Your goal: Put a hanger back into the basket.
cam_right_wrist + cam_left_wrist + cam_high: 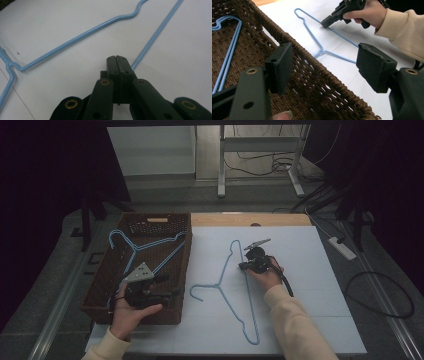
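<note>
On the white surface [300,320] the blue wire hanger [225,285] lies at 3 o'clock of the wicker basket [102,285]; your right hand-held gripper [117,58] is pressed together beside its long bar; spread it before pinching; your left hand-held gripper [324,66] waits spread over the basket.

The hanger [235,285] is thin light-blue wire, lying flat on the white table sheet just right of the basket. Its hook [233,245] points away from the person, the twisted neck sits near the middle, and one long straight side runs back toward the near edge, ending in a narrow bend. In the right gripper view its straight wire [155,37] passes right at the closed jaw tips; whether it is pinched cannot be told.
</note>
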Available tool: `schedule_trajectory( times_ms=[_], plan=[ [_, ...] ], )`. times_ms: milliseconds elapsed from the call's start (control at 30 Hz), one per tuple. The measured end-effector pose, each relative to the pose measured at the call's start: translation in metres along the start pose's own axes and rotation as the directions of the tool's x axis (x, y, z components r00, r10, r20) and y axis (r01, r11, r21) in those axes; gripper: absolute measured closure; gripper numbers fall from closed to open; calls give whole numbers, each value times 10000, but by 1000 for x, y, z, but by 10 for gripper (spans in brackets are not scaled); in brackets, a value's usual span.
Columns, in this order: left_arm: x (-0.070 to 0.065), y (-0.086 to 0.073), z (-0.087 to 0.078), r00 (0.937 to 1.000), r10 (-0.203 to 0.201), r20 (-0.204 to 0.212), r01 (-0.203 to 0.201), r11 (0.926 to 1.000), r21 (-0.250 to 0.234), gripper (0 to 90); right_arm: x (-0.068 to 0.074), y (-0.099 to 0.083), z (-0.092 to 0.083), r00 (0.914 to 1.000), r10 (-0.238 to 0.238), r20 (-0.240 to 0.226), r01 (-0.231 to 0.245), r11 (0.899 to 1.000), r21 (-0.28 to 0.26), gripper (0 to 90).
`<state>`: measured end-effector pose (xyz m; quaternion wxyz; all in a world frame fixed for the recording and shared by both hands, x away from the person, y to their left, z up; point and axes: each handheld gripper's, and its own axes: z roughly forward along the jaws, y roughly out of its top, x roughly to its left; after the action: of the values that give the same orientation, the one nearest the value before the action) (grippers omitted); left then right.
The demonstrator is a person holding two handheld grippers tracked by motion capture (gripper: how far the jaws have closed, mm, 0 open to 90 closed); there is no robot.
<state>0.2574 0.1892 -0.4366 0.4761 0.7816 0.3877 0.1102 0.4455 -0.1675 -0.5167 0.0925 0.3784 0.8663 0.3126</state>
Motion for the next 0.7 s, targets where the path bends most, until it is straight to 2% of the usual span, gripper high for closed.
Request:
schedule_trajectory(
  times_ms=[267, 467, 533, 700],
  plan=[
    [1, 0, -1, 10000, -47, 47, 47, 10000, -18, 307, -13, -15, -20, 9975, 439, 561, -468, 9976, 514, 900],
    [0, 1, 0, 10000, -45, 77, 45, 10000, -25, 307, -22, -30, -35, 9939, 796, 768, -835, 9953, 495, 900],
    [-1, 1, 1, 9999, -24, 108, 25, 10000, -28, 307, -29, -42, -45, 9913, 974, 887, -1018, 9937, 467, 900],
    [-1, 2, 1, 9999, -31, 107, 31, 10000, -33, 307, -35, -56, -58, 9882, 1213, 936, -1259, 9911, 442, 900]
  ],
)
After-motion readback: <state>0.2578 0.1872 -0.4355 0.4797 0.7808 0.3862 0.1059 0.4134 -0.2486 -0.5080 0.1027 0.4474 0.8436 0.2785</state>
